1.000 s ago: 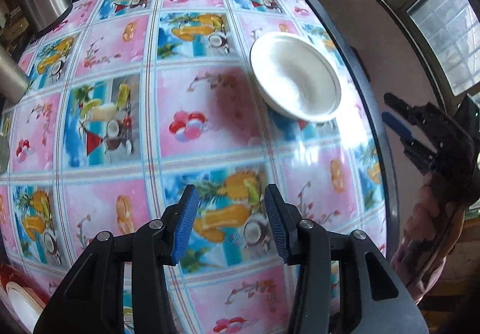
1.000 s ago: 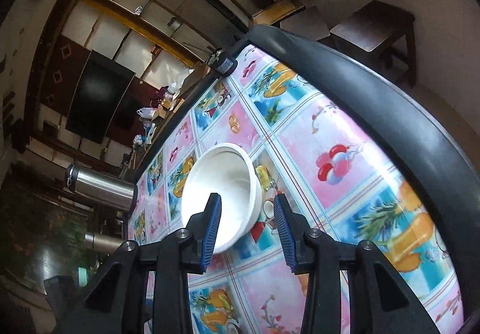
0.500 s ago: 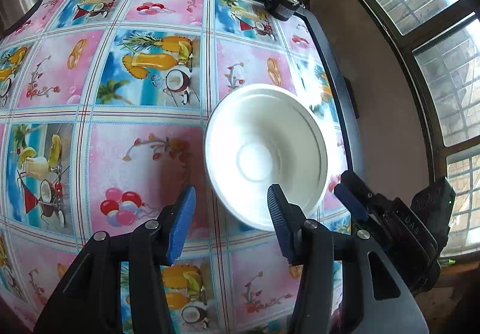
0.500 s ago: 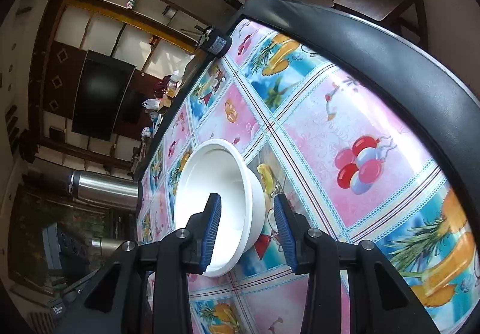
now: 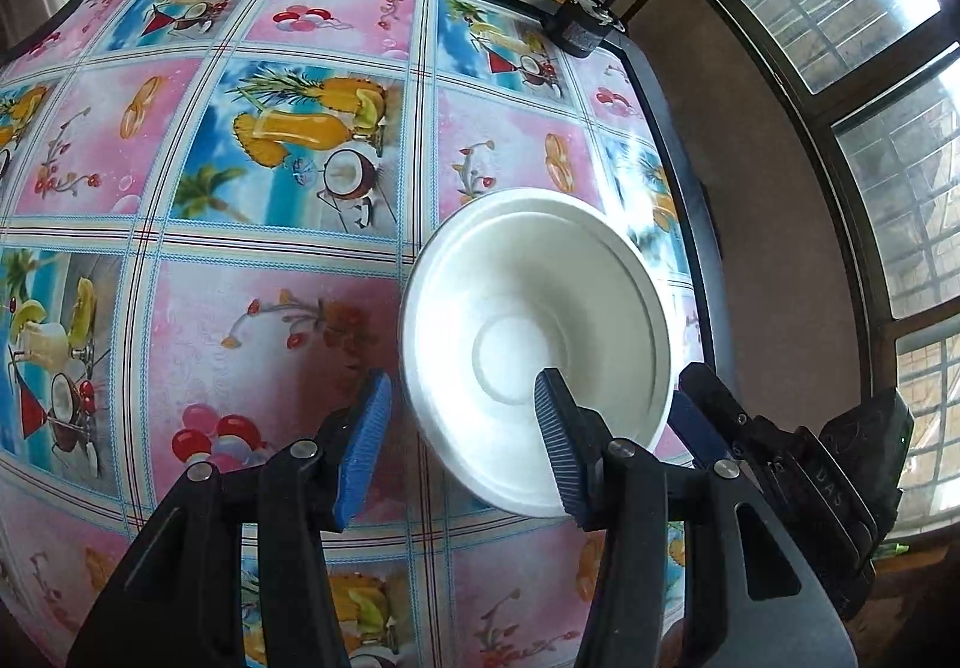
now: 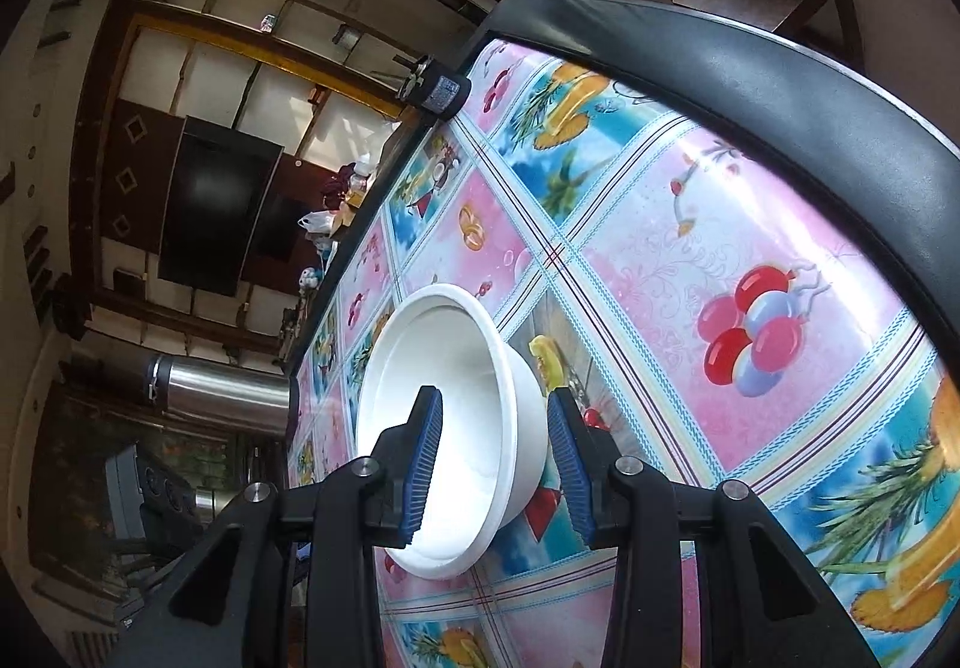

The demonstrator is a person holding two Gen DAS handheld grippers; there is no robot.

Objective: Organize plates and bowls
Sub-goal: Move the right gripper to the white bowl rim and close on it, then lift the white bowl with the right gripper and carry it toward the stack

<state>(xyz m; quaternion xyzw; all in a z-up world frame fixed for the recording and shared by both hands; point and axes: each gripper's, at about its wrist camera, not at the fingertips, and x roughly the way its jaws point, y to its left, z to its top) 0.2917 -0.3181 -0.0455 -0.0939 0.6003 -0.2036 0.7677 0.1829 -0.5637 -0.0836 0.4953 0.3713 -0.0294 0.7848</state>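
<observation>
- A single white bowl [image 5: 534, 344] sits upright on the desk [image 5: 252, 320], near its dark edge, on the patterned fruit-and-drinks cloth.
- No plates and no other bowls show in either view, so nothing looks stacked or sorted yet; I judge the task to be at an early stage, with this bowl about to be picked up.
- The right gripper [image 6: 495, 458] is released, with its jaws spread either side of the bowl's near wall: one blue pad inside the bowl, the other outside it. They have not closed on the rim, and I cannot tell whether either pad touches it.
- The left gripper [image 5: 462, 446] is also released and holds nothing; one pad lies over the bowl's inside, the other over the cloth beside it.
- In the left view the right gripper's blue-tipped fingers [image 5: 690, 422] sit at the bowl's edge nearest the desk rim.
- Left to do, by my reading: close on the rim, lift the bowl, and carry it to wherever the dishes are gathered, which is out of view.
</observation>
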